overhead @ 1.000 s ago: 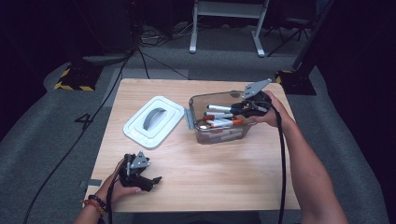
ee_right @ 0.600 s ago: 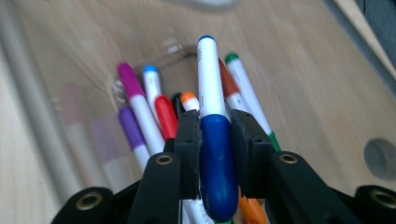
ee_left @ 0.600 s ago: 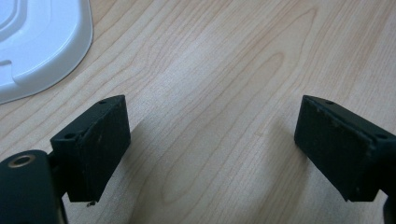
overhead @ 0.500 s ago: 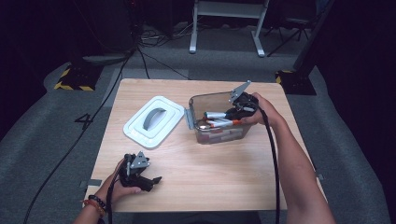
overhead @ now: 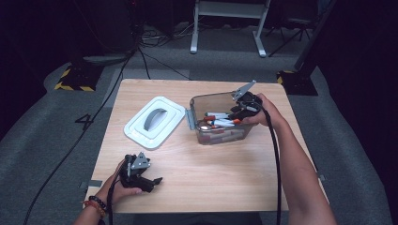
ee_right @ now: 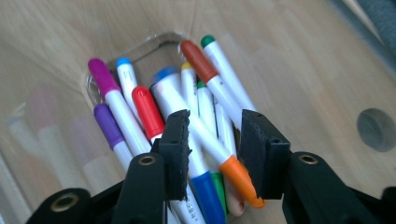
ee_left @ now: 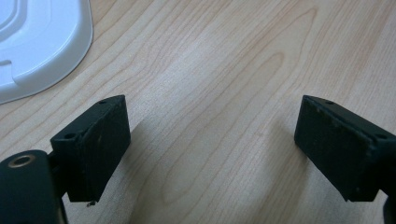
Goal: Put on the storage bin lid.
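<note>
While the left gripper (overhead: 157, 180) rests wide open and empty near the counter's (overhead: 225, 178) front-left corner, the right gripper (ee_right: 212, 135), jaws just parting over the orange-capped marker (ee_right: 219, 156) inside the clear bin (overhead: 197, 123) by the right edge, could snag and drag neighbouring markers.

Capped markers (ee_right: 205, 126) lie heaped inside the clear lidless box (overhead: 206, 101).

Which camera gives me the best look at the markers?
The right gripper view: the markers lie close up, cap colours plain. The high view shows them small inside the clear container. The left gripper view looks at bare table.
</note>
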A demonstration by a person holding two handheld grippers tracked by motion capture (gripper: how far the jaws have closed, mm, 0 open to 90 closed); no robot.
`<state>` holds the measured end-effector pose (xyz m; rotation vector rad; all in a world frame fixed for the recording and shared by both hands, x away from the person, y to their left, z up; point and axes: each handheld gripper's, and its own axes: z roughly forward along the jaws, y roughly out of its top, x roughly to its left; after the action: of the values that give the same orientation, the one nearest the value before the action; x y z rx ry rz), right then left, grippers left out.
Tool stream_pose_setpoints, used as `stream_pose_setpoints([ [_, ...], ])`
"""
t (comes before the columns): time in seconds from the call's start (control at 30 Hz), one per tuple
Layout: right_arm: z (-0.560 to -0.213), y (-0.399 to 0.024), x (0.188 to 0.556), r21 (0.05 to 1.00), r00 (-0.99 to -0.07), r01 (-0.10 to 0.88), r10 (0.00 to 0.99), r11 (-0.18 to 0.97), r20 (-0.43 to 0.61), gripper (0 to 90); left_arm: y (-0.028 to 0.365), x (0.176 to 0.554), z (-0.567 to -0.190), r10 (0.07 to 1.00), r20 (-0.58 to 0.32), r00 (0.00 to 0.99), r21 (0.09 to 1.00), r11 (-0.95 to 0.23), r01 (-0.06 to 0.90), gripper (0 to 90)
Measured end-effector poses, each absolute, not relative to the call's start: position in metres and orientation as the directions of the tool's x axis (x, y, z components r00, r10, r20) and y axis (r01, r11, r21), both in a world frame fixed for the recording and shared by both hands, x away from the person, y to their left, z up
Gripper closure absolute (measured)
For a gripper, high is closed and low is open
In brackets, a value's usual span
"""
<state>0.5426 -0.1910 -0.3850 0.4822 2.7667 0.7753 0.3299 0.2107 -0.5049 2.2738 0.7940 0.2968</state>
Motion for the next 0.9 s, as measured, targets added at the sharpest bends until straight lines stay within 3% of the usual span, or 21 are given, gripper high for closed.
stream_pose_setpoints([
  [0.1, -0.38, -0.195, 0.54, 0.565, -0.916, 0.249, 0.38, 0.787, -0.126, 62.6, 0.211, 0.33, -0.505, 0.618, -0.013, 0.786, 0.684, -0.568, 0.458, 11.1],
  [0.27, -0.373, -0.201, 0.537, 0.619, -0.896, 0.262, 0.425, 0.74, -0.129, 54.3, 0.211, 0.33, -0.505, 0.618, -0.013, 0.786, 0.684, -0.567, 0.458, 11.1],
  [0.4, -0.371, -0.204, 0.534, 0.639, -0.874, 0.292, 0.469, 0.712, -0.124, 41.0, 0.211, 0.33, -0.505, 0.618, -0.013, 0.786, 0.684, -0.568, 0.458, 11.1],
  [0.5, -0.368, -0.206, 0.531, 0.649, -0.861, 0.303, 0.492, 0.698, -0.127, 36.0, 0.211, 0.33, -0.505, 0.619, -0.015, 0.785, 0.685, -0.566, 0.459, 11.1],
  [0.9, -0.349, -0.217, 0.507, 0.71, -0.838, 0.272, 0.522, 0.65, -0.158, 28.7, 0.211, 0.33, -0.505, 0.618, -0.013, 0.786, 0.684, -0.568, 0.458, 11.1],
])
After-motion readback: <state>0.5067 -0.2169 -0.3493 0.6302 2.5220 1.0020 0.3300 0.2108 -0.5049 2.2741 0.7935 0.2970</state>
